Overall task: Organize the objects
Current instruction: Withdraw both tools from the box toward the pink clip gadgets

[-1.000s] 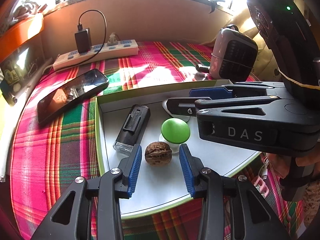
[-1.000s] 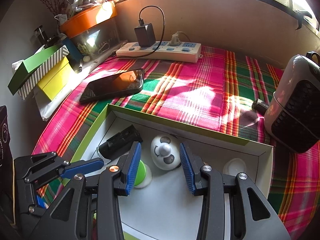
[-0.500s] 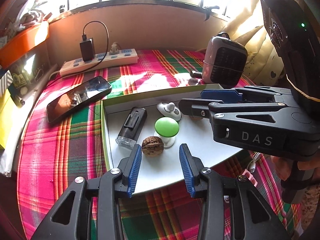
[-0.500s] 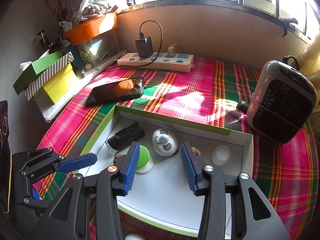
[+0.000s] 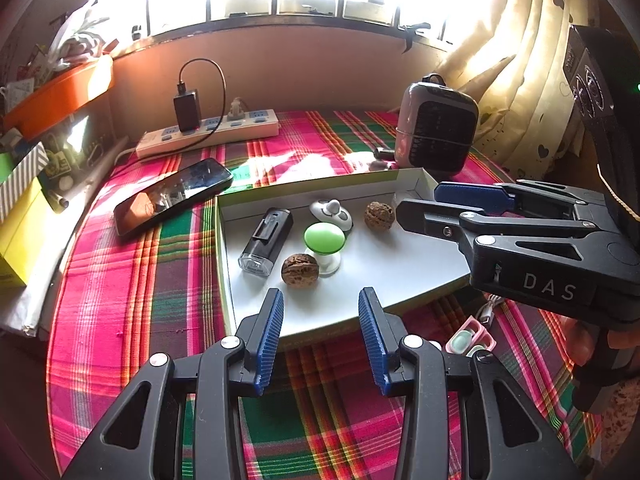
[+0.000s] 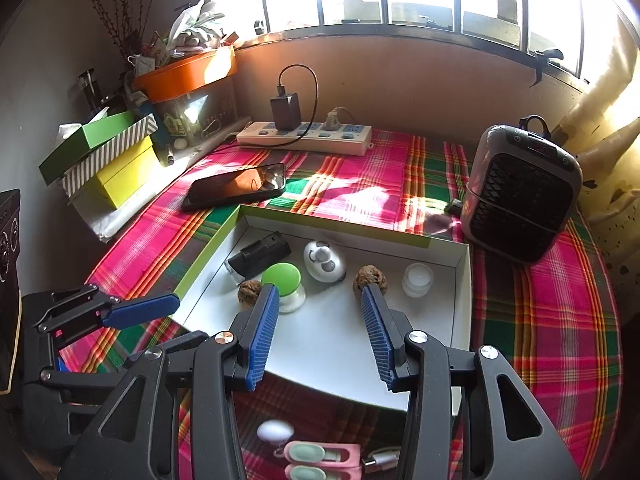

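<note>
Hovering above the near edge of a shallow white tray [image 5: 416, 280], the left gripper [image 5: 321, 316] has its blue-padded jaws parted with nothing between them. The right gripper [image 6: 316, 320] hangs beside it on the right, jaws likewise spread and empty, over the tray's near side; in the left wrist view it reaches in from the right, and a hand [image 5: 600, 340] grips its handle.

Inside the tray, nearest the left gripper, lies a walnut [image 5: 300, 270], just beside a green-capped mushroom-shaped piece [image 5: 324, 242]. Left of these lies a black clip-on light [image 5: 266, 242], its clear end pointing near. Farther in sits a white panda-faced piece [image 5: 331, 213], and to its right a second walnut [image 5: 379, 216]. A small white jar [image 6: 417, 279] stands toward the tray's right wall, seen only in the right wrist view.

Outside the tray, on the plaid cloth [image 5: 136, 280], a dark phone [image 5: 173, 201] lies to the far left, and a white power strip [image 5: 208, 133] with a black charger [image 5: 187, 110] plugged in runs along the far wall. A small grey heater [image 5: 436, 136] stands at the far right. Near the grippers, in front of the tray, lie a pink case [image 6: 320, 458] and a small white egg-shaped piece [image 6: 273, 431].
</note>
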